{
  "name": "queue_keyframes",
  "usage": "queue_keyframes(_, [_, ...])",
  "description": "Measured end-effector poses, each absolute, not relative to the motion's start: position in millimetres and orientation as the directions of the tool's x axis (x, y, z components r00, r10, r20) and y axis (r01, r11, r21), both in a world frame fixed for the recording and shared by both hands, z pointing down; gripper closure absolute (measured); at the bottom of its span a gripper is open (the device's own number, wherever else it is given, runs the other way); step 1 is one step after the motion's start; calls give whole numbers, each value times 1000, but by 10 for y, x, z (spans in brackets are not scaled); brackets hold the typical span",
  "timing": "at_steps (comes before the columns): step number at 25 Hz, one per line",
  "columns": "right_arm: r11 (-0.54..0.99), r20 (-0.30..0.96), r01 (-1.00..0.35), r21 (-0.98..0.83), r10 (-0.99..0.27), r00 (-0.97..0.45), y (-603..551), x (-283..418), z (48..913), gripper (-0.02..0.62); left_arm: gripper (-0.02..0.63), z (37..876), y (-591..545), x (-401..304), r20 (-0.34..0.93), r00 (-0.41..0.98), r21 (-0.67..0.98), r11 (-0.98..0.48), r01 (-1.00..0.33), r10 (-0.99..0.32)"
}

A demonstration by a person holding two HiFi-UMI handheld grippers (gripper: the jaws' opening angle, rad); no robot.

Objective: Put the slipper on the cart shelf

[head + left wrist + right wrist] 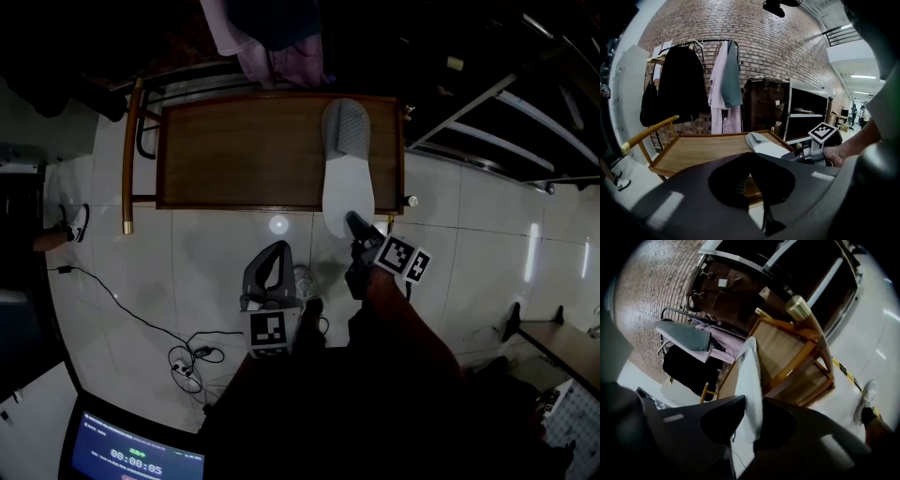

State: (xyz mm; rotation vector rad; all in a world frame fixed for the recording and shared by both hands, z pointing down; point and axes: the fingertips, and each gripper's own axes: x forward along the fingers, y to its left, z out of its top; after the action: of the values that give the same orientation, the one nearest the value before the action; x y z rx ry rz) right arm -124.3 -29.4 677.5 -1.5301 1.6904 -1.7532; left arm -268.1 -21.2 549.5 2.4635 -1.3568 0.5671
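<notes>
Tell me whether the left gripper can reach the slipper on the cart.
Probably yes: the left gripper hangs over floor near the cart, with nothing between it and the slipper. The right gripper has its jaws closed on the heel, leaving the side free.

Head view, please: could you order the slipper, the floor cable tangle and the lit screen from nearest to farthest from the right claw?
1. The slipper, on the cart top, its heel in the right claw.
2. The cable tangle, down to the lower left.
3. The lit screen, in the bottom-left corner.
</notes>
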Motion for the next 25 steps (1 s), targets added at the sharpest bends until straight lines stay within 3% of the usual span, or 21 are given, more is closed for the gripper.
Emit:
queue_keyframes(17, [-155,439,-610,-777,-828,-349,-34,-1327,6040,555,591,5119,-184,-2848,383,518,-6,-562,-827,-765])
queue_keyframes(25, [-9,369,-883,-469,-911,-187,-21,-1209,5200,555,591,4737,-281,-2857,291,555,58,-565,-823,-779])
